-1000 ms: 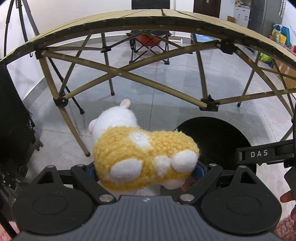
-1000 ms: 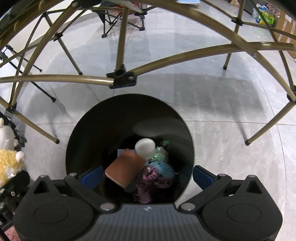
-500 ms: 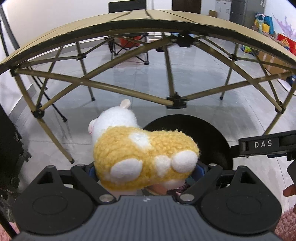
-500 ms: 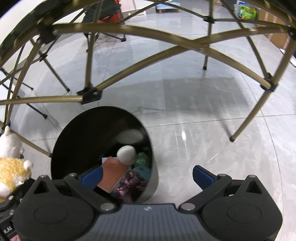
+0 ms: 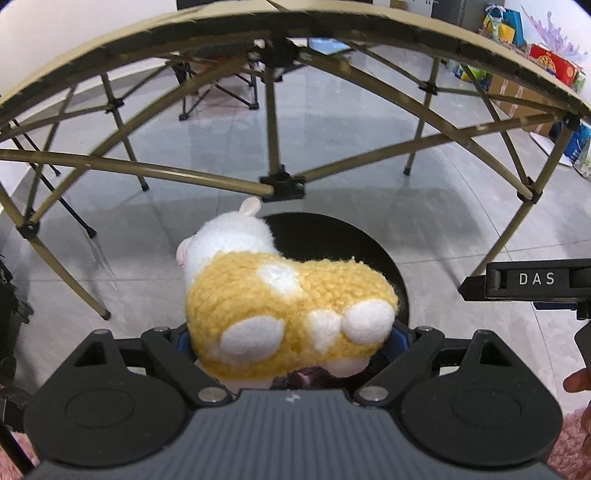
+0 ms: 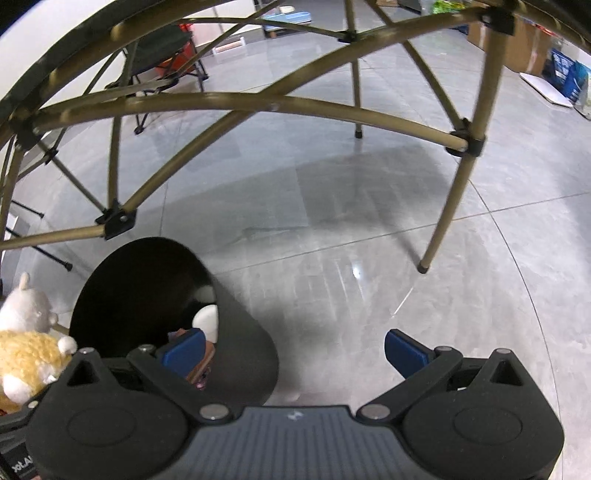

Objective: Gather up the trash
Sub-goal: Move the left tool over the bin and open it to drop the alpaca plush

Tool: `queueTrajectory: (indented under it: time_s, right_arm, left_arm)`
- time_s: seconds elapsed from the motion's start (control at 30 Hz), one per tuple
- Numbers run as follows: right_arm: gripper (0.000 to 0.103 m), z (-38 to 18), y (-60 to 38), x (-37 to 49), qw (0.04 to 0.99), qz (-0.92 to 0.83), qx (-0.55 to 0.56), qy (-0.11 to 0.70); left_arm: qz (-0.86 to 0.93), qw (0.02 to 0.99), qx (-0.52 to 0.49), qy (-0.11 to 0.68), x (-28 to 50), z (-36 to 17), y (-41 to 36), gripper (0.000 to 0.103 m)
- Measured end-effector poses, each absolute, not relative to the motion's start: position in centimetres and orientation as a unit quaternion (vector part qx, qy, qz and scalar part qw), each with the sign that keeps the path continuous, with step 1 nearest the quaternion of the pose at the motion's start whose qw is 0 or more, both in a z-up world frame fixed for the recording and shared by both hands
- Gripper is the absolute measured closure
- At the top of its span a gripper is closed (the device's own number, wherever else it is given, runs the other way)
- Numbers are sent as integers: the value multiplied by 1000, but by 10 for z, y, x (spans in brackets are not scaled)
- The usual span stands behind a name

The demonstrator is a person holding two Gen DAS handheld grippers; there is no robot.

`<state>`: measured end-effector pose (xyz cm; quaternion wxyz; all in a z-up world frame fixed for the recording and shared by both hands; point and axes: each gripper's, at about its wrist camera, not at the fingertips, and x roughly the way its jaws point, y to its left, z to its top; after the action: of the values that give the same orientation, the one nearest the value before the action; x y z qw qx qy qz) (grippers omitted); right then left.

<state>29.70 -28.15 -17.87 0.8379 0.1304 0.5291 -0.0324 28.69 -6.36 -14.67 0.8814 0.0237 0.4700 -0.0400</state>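
The left gripper (image 5: 291, 338) has its blue pads spread wide and pressed against the two flanks of a plush toy (image 5: 288, 314), which fills the whole gap between them. The toy is a stubby, curly-fleeced animal: a mustard-yellow body with a white patch on its back, rounded white feet and a white head with a small pale ear, its head end turned away from the camera. It hangs above the black trash bin (image 5: 376, 251), whose round mouth shows behind and to the right of it; a scrap of pinkish, dark rubbish is visible just under the toy's belly. The right gripper (image 6: 295, 349) stands wide open with nothing between its blue fingers (image 6: 406, 350), over bare grey tiled floor (image 6: 369, 229) beside the bin (image 6: 240, 354). In that view the bin holds a white ball-like lump (image 6: 207, 317) and some brown and purple bits. A folding table (image 5: 295, 14) with bronze crossed legs arches over everything, and a camp chair (image 6: 162, 55) stands farther back.
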Motion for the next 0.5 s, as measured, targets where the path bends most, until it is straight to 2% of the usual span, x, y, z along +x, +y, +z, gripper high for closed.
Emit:
queueTrajectory:
  time_s: [0.5]
  right_arm:
    - [0,-183,-309,288,837,-50,150,524]
  left_arm:
    - [-15,858,19,513,314,-168,-83,9]
